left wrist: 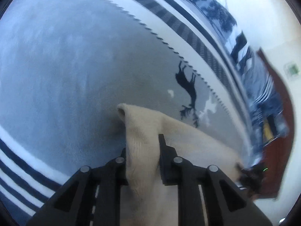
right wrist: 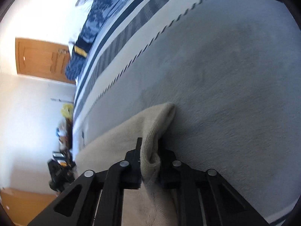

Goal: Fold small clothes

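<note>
A cream knitted garment [left wrist: 143,135] hangs between my two grippers above a grey blanket [left wrist: 65,75]. My left gripper [left wrist: 143,146] is shut on one corner of the cream garment, which bunches between the black fingers. In the right wrist view my right gripper [right wrist: 150,150] is shut on the other corner of the cream garment [right wrist: 120,137], whose folded edge sticks out past the fingertips. The cloth stretches away toward the other gripper in each view. The right gripper shows blurred at the left wrist view's right edge [left wrist: 250,177].
The grey blanket [right wrist: 225,84] has a zigzag stitched border, navy and white stripes [left wrist: 188,28] and a dark deer figure [left wrist: 188,86]. A blue patterned quilt [right wrist: 90,22] lies at the far edge. A wooden door [right wrist: 41,58] and floor clutter [right wrist: 62,150] lie beyond the bed.
</note>
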`<act>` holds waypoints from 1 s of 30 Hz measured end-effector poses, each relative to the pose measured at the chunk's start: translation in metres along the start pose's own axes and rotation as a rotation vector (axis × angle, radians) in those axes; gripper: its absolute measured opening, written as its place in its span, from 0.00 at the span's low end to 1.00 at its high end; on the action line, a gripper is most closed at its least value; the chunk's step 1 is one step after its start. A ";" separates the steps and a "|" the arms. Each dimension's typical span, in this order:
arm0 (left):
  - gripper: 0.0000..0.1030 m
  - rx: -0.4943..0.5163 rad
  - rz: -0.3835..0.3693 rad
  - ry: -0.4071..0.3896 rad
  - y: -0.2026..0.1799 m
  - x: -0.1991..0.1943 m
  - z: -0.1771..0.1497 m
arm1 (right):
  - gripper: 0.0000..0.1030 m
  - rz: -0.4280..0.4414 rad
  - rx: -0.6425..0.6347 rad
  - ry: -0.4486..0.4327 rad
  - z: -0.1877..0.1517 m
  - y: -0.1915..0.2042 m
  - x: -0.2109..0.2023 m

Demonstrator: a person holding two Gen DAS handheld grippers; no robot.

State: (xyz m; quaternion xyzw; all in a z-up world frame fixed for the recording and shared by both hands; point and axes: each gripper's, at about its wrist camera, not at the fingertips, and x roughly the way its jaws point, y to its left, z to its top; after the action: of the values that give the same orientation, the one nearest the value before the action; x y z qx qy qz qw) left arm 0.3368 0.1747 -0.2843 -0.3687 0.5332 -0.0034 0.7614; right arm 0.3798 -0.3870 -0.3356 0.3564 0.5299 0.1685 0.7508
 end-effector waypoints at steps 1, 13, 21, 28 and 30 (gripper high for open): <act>0.14 -0.001 -0.007 -0.013 0.000 -0.006 0.001 | 0.11 -0.019 -0.024 -0.009 -0.001 0.005 -0.003; 0.11 0.148 -0.084 -0.187 -0.106 -0.058 0.093 | 0.04 -0.014 -0.168 -0.271 0.053 0.078 -0.069; 0.23 0.106 0.136 -0.077 -0.127 0.022 0.148 | 0.10 -0.175 -0.190 -0.214 0.150 0.095 -0.008; 0.53 0.189 0.170 -0.149 -0.093 -0.023 0.025 | 0.75 -0.202 -0.096 -0.135 0.053 0.069 -0.038; 0.53 0.186 0.153 -0.122 -0.080 -0.024 -0.015 | 0.75 -0.132 -0.044 -0.103 0.005 0.060 -0.050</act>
State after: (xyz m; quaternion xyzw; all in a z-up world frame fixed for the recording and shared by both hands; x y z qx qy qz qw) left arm 0.3455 0.1178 -0.2221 -0.2543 0.5099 0.0275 0.8213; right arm 0.3727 -0.3790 -0.2587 0.3125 0.5091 0.1116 0.7942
